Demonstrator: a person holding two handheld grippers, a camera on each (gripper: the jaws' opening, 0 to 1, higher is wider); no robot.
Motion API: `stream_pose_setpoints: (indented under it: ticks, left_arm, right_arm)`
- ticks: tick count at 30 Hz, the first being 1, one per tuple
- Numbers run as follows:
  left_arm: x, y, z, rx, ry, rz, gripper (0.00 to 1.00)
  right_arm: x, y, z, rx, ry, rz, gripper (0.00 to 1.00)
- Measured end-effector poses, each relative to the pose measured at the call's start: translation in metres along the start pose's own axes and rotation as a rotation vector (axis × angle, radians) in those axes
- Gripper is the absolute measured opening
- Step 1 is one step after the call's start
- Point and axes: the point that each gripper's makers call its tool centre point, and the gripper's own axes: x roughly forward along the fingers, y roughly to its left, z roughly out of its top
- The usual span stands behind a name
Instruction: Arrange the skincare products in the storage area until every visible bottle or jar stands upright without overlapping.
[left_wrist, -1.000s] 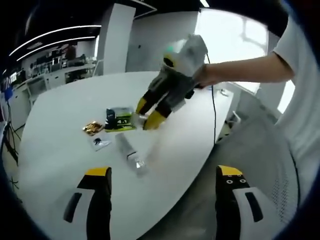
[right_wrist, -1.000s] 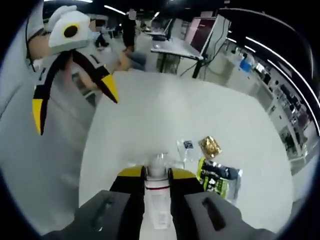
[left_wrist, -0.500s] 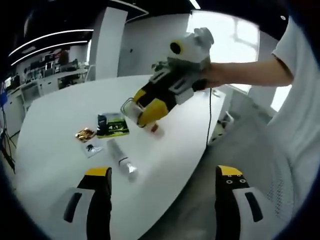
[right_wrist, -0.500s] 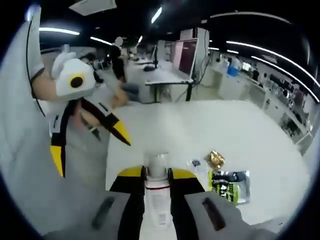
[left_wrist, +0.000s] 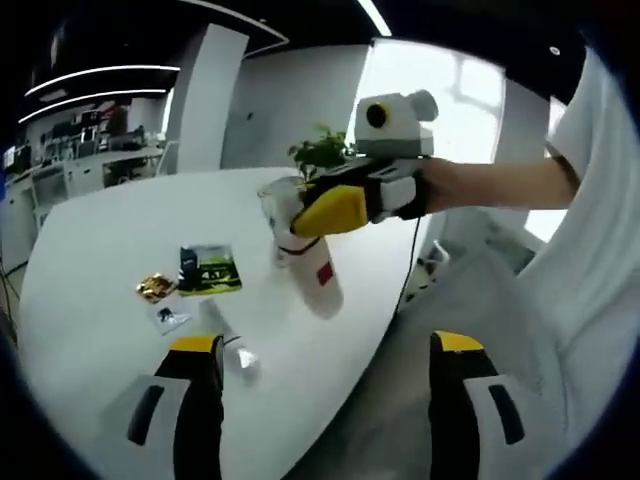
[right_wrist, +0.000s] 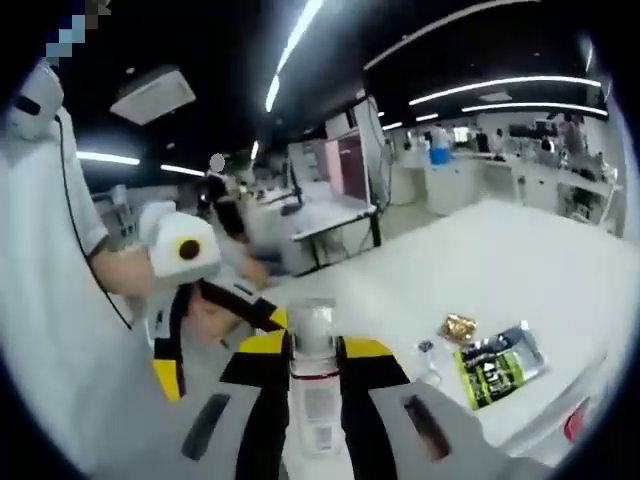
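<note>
Gripping a white plastic bottle with a clear cap and red label patch (left_wrist: 305, 255), the right gripper (left_wrist: 345, 205) was clenched on its neck end, holding it in the air above the white table (left_wrist: 90, 250). In the left gripper view the bottle's long axis ran from about 11 o'clock at the cap down to 5 o'clock at the base, tilted, not upright, base not touching the table. In the right gripper view the same bottle (right_wrist: 315, 385) lay straight along the jaws, cap toward 12 o'clock. The left gripper (left_wrist: 320, 400) was released, jaws wide apart, nothing between them; the held bottle sat at its 12 o'clock, well apart. Right hand was clearly nearer, so my guess: the base needed swinging down toward the table before release.

Count: one bottle held; one clear tube-like bottle (left_wrist: 230, 340) lying flat on the table, near the left jaw. Also one green-black sachet (left_wrist: 210, 268), one gold foil packet (left_wrist: 155, 288), one small white sachet (left_wrist: 172, 318), all flat, close together, none overlapping as far as visible.
</note>
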Motion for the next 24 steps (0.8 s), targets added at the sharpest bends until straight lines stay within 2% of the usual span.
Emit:
stream_pose_setpoints:
  ticks: [5,8,14,19,24]
  left_arm:
    - [0.002,-0.008,0.008,0.009,-0.014,-0.036,0.79]
    - [0.001,-0.017,0.019,0.006,-0.044,-0.081,0.77]
    - [-0.005,-0.028,0.034,0.012,-0.105,-0.17,0.66]
    - [-0.01,-0.03,0.044,0.023,-0.159,-0.218,0.53]
    - [-0.009,-0.036,0.043,0.039,-0.158,-0.251,0.45]
  right_arm:
    - [-0.008,0.012,0.014,0.048,-0.081,0.015,0.18]
    - [-0.011,0.019,0.022,0.074,-0.129,0.03,0.18]
    - [-0.015,0.038,0.031,0.104,-0.198,0.075,0.18]
    - [-0.015,0.053,0.029,0.109,-0.222,0.107,0.18]
    - [-0.018,0.062,0.033,0.133,-0.271,0.127,0.18]
